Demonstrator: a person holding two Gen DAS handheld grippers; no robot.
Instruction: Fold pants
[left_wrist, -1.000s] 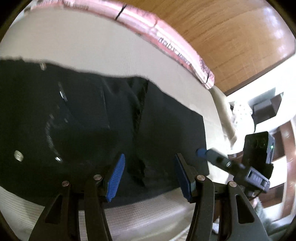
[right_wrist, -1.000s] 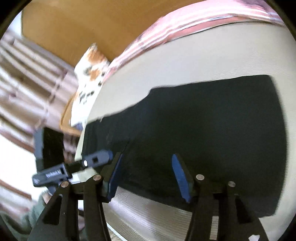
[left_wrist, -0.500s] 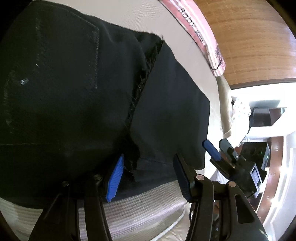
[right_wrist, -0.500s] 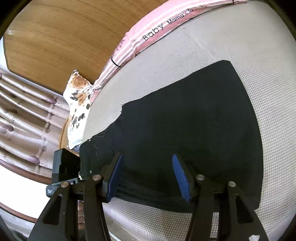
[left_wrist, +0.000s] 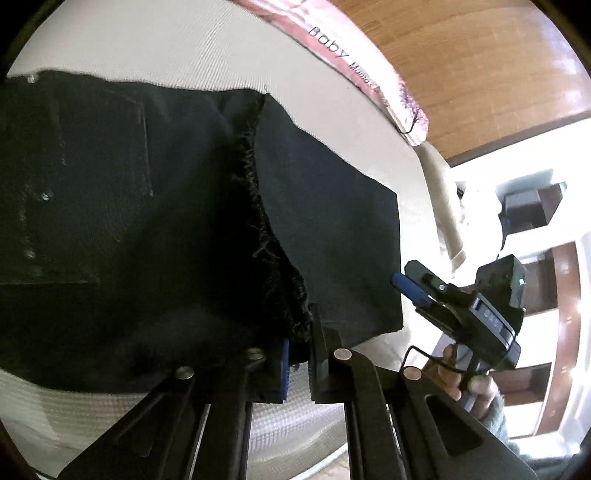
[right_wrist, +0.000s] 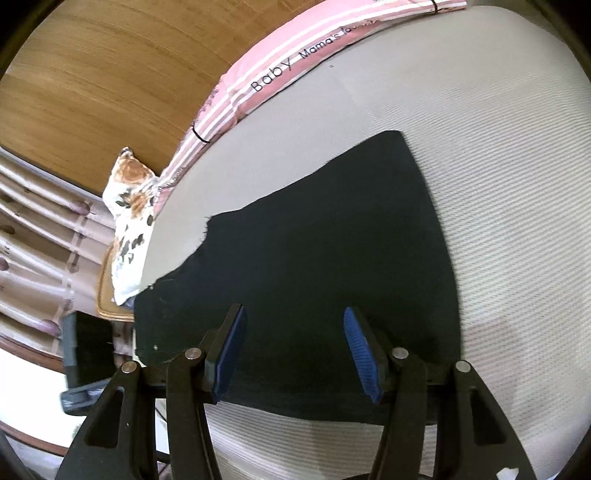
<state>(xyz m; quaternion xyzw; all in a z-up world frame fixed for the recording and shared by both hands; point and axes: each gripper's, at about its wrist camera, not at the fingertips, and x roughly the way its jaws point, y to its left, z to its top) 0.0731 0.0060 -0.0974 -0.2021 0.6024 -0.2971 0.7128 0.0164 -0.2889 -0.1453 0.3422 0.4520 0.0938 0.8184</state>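
Our left gripper (left_wrist: 297, 354) pinches the soft, limp black pants (left_wrist: 147, 221) at their near frayed edge; our right gripper (right_wrist: 291, 350) hovers half-open over the near leg hem, holding nothing.

The left gripper (left_wrist: 298, 356) points steeply downward, its jaws pinched nearly together on a ruffled edge of the black pants (left_wrist: 155, 221); the right gripper (right_wrist: 295, 354) also tilts downward, jaws standing apart over the cloth, pads pressing nothing; in the left wrist view it shows at about 4 o'clock, a bare hand (left_wrist: 476, 391) around its handle, a grey-green sleeve cuff behind.
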